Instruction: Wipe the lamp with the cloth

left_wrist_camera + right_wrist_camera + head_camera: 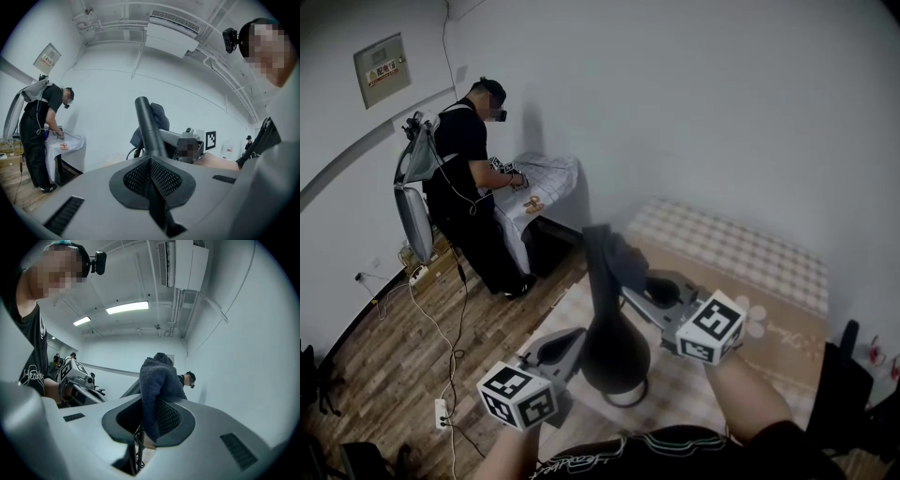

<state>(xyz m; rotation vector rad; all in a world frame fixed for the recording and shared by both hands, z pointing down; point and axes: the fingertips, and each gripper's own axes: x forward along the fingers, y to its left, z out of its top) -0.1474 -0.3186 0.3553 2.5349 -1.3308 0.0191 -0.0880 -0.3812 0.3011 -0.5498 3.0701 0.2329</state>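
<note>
Right hand-held gripper [636,281], clamped on the cloth [614,251], has the lamp [614,354] neck running 12-to-6 at its 10 o'clock, while left hand-held gripper [570,347] seems clenched on the base.

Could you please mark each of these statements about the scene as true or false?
1. The right tongs are shut on the cloth. True.
2. The cloth lies flat on the floor. False: it is held up against the top of the lamp's neck.
3. The lamp is white. False: it is dark, with a bulbous base and a tall neck.
4. A second person stands at a covered table by the far wall. True.
5. The left tongs reach for the top of the lamp. False: they are down at its bulbous base.
</note>
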